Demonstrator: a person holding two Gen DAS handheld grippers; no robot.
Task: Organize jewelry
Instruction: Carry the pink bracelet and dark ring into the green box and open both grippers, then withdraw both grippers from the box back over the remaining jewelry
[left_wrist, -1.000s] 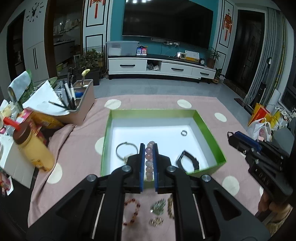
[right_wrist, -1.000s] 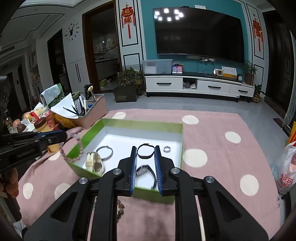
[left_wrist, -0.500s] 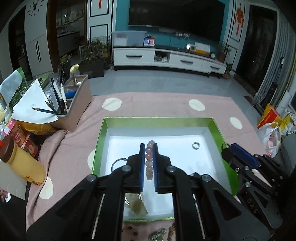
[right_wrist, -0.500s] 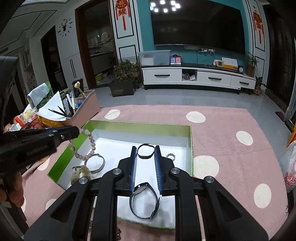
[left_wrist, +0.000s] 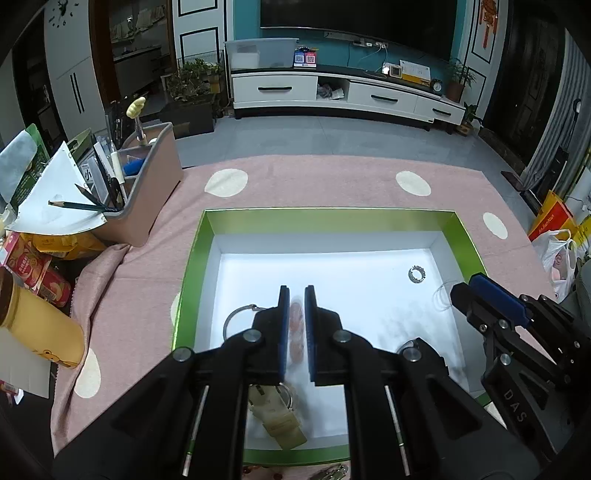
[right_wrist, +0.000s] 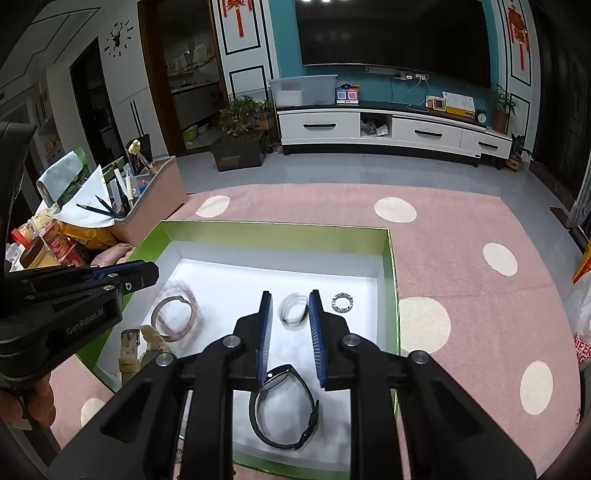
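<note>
Nearest me, my left gripper (left_wrist: 294, 325) hangs over the near part of the green box (left_wrist: 325, 216), and its jaws are opening: the pink bead bracelet (right_wrist: 181, 314) I was pinching a second ago is slipping out, a pink blur between the pads in the left view. In the right view it is a smeared ring dropping onto the white floor around the silver bangle (right_wrist: 173, 314). My right gripper (right_wrist: 290, 325) is parting its fingers as well, and the thin black bangle (right_wrist: 293, 308) it carried is falling free beyond the tips, also blurred. Both hands have come forward and down over the box since a second ago, so I judge both drops are landing inside. Below the right gripper lies the black watch (right_wrist: 284, 406); at the near left corner is the cream-strapped watch (right_wrist: 136, 347), and to the right the small toothed ring (right_wrist: 342, 301). A few pieces (left_wrist: 328, 472) are left on the pink cloth (left_wrist: 332, 177) just outside the near wall, so more fetching remains.
</note>
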